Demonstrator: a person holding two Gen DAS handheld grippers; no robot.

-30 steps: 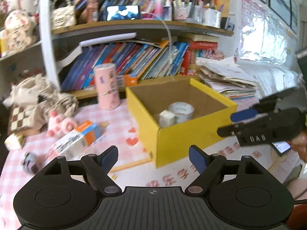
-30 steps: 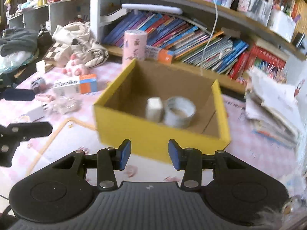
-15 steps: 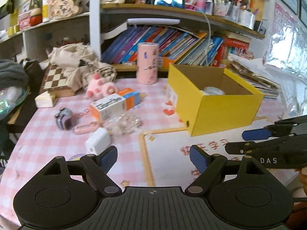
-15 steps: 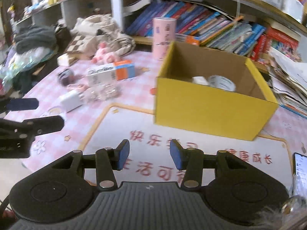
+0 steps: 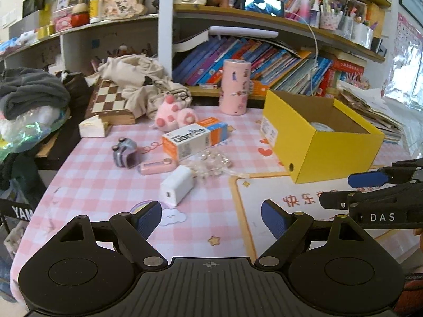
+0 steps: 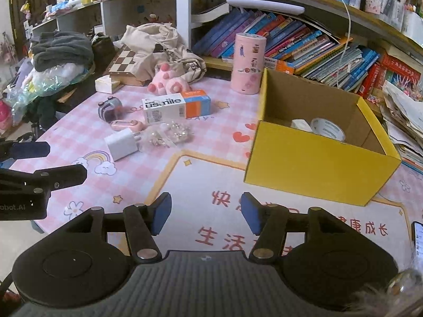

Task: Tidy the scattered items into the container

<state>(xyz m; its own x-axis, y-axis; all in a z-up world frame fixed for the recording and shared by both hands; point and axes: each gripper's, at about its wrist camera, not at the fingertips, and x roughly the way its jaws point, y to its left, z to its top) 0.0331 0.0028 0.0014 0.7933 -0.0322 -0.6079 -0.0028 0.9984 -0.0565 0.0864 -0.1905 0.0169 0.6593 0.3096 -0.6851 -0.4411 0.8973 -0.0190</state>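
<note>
A yellow cardboard box [image 5: 333,155] [image 6: 314,169] stands on the pink checked table; a tape roll [image 6: 327,129] and a white block [image 6: 301,125] lie inside. Left of it lie a white-and-orange carton [image 5: 194,140] [image 6: 175,107], a white charger [image 5: 177,185] [image 6: 121,144], a clear bag of beads [image 5: 211,162] [image 6: 166,134], a pink case [image 5: 156,167] [image 6: 127,125] and a purple toy [image 5: 124,153] [image 6: 109,109]. My left gripper [image 5: 211,218] is open and empty, near the charger. My right gripper [image 6: 206,212] is open and empty over the white mat, in front of the box.
A pink cylinder [image 5: 235,87], a pink plush [image 5: 174,113], a chessboard [image 5: 111,100] and cloth lie at the table's back. Bookshelves stand behind. Papers [image 6: 404,124] are stacked right of the box. A phone [image 6: 417,240] lies at the right edge.
Both grippers have pulled back from the box and swung left, bringing the scattered items into view. Both stay open and empty.
</note>
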